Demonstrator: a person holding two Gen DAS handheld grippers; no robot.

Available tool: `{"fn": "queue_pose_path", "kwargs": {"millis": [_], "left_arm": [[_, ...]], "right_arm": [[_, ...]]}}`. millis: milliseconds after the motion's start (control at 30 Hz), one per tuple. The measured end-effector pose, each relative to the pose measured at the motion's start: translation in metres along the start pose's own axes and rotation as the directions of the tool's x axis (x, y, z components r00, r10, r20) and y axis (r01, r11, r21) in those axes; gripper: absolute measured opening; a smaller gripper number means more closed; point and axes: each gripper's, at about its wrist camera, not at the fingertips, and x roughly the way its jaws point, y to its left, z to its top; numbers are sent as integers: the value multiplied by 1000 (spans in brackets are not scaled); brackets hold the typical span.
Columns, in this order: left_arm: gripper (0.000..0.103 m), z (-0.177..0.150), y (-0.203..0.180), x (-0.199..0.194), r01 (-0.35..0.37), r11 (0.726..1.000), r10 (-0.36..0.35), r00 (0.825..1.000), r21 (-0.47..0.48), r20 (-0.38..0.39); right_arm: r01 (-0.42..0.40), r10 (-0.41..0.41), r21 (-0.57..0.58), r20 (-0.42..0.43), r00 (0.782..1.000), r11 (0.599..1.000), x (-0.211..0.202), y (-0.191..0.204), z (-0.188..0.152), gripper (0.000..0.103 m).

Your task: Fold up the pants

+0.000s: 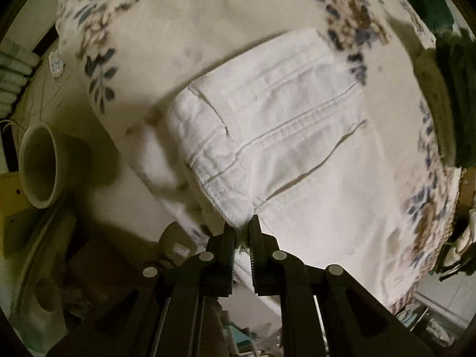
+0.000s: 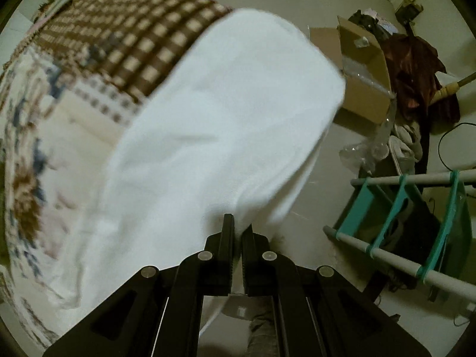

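- One floral bedspread (image 1: 208, 15) is seen across both views, with a brown checked border (image 2: 134, 38) at one edge; it serves as the work surface.
- One pair of white pants (image 1: 282, 113) is in play. In the left wrist view it is spread on the bedspread, waistband and seams up; in the right wrist view a white fabric panel (image 2: 208, 119) is hung out past the bed edge over the floor.
- Handling judged: denim-like, soft but with some body, moderate weight, not fragile, not slippery. Thick seams and the waistband are the best places to be gripped; plain cloth is likely to sag and bunch.
- Two grippers are counted. The left gripper (image 1: 241, 223) is nearly closed, a waistband corner pinched between the tips.
- The right gripper (image 2: 239, 226) is clamped tight on an edge of the white panel.
- Clutter, smaller: one cardboard box (image 2: 363, 83), one teal-strapped rack (image 2: 401, 208), one round pot (image 1: 38, 166).
- Both frames are motion-blurred; fine detail cannot be told.
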Motion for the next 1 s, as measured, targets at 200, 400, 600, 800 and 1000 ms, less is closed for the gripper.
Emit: {"fn": "queue_pose_path", "kwargs": {"millis": [200,400,600,800,1000], "left_arm": [[17,-9,-5,-10,-41,999,41,999,19,17],[49,-39,-50,-49,-97,984,77,988,146,136],[59,-86,-141,-41,-81,936,23,985,344,168],[59,-131,-228,0,-34,882,-15,995,469,99],[59,-193,-293,34,-25,804,2,999,594,38]], "right_arm": [[-67,66,0,-111,992,998,32,-26,2,56],[-172,176,70,-61,982,983,10,-76,20,69],[-249,241,220,61,969,943,-3,-138,77,69],[-378,373,459,107,922,804,19,-192,134,69],[-463,557,660,80,827,592,68,-220,150,65]]}}
